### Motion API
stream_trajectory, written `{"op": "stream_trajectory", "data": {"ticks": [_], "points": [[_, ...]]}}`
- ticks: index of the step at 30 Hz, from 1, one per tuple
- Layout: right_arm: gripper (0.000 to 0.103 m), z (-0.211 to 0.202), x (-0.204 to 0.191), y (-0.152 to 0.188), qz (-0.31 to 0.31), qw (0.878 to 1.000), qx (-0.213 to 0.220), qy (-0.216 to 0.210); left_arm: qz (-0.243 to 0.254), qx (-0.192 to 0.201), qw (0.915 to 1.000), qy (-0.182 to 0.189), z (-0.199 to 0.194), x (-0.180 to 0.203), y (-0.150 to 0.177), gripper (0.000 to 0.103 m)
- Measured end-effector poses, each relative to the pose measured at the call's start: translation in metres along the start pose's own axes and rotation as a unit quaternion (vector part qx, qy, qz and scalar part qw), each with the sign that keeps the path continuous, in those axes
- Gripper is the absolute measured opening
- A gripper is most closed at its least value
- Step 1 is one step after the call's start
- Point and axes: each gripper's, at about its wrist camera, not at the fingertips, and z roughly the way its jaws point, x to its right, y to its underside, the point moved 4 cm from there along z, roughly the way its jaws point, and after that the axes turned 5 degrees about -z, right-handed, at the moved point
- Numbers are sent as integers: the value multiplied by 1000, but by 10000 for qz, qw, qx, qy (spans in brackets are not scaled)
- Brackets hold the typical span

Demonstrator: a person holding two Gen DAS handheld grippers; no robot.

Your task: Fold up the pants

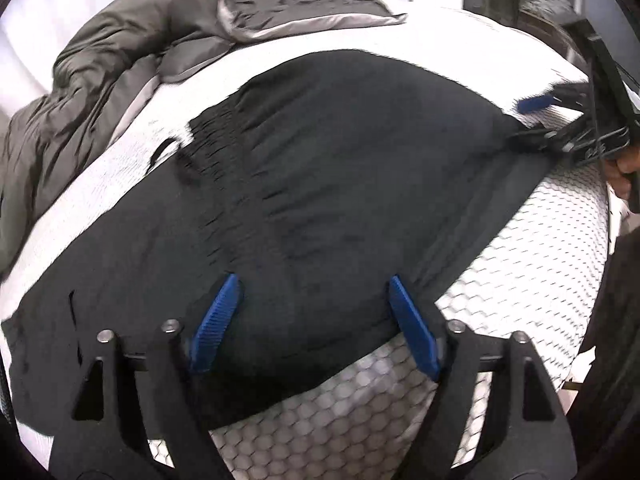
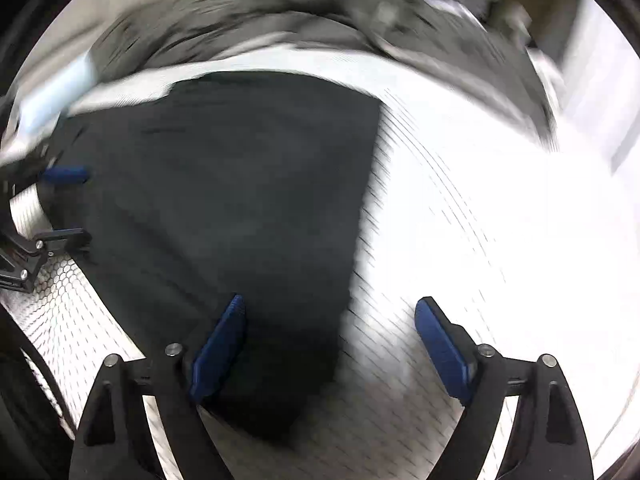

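Observation:
Black pants (image 1: pixel 320 180) lie spread flat on a white mattress (image 1: pixel 460 52). My left gripper (image 1: pixel 314 284) is open just above their near edge, and both blue pads stand apart over the black cloth without pinching it. At the right of this view my right gripper (image 1: pixel 528 120) hangs at the far corner of the pants. The right wrist view is blurred. In it my right gripper (image 2: pixel 330 304) is open, one pad over the pants (image 2: pixel 220 180) and the other over the bare mattress (image 2: pixel 480 220). My left gripper (image 2: pixel 68 204) shows at the left edge.
A crumpled grey duvet (image 1: pixel 100 80) is piled along the back of the bed, also seen as the duvet (image 2: pixel 280 12) in the right wrist view. The mattress side with a honeycomb pattern (image 1: pixel 520 280) drops away in front. A hand (image 1: pixel 622 176) holds the right gripper.

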Motion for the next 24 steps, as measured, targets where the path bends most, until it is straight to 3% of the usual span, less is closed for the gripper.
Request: {"op": "stream_trajectory", "data": {"ticks": [4, 7, 9, 11, 13, 15, 18, 19, 20, 21, 23, 24], "points": [[85, -19, 25, 16, 783, 9949, 279, -567, -11, 9, 10000, -3, 0, -3, -4, 77], [76, -27, 22, 16, 1232, 9761, 476, -1724, -22, -18, 10000, -7, 3, -4, -6, 77], [72, -18, 21, 15, 1388, 9671, 387, -2095, -13, -18, 10000, -26, 5, -2, -9, 77], [61, 1, 18, 20, 1524, 9627, 247, -2223, -6, -25, 10000, -27, 6, 0, -10, 77], [20, 0, 9, 26, 1481, 9639, 232, -2199, -10, -31, 10000, -4, 8, -1, -12, 77], [9, -6, 9, 19, 1487, 9620, 400, -2257, -53, -31, 10000, 50, 8, -4, -12, 77], [9, -41, 5, 23, 1151, 9619, 777, -2353, -79, -30, 9999, 77, 7, -6, -11, 78], [11, -48, -1, 36, 1044, 9670, 642, -2235, -68, -42, 9999, 77, 7, -6, -10, 78], [11, -30, -3, 44, 905, 9769, 225, -1921, -52, -55, 9999, 84, 8, -7, -9, 78], [11, -19, -5, 50, 931, 9764, 18, -1947, -57, -56, 9999, 86, 7, -8, -10, 78], [19, -30, 0, 43, 969, 9731, 241, -2078, -143, -40, 9998, 126, 3, -11, -12, 78], [40, -40, 6, 39, 1028, 9713, 447, -2098, -188, -9, 9997, 160, 1, -13, -14, 78]]}}
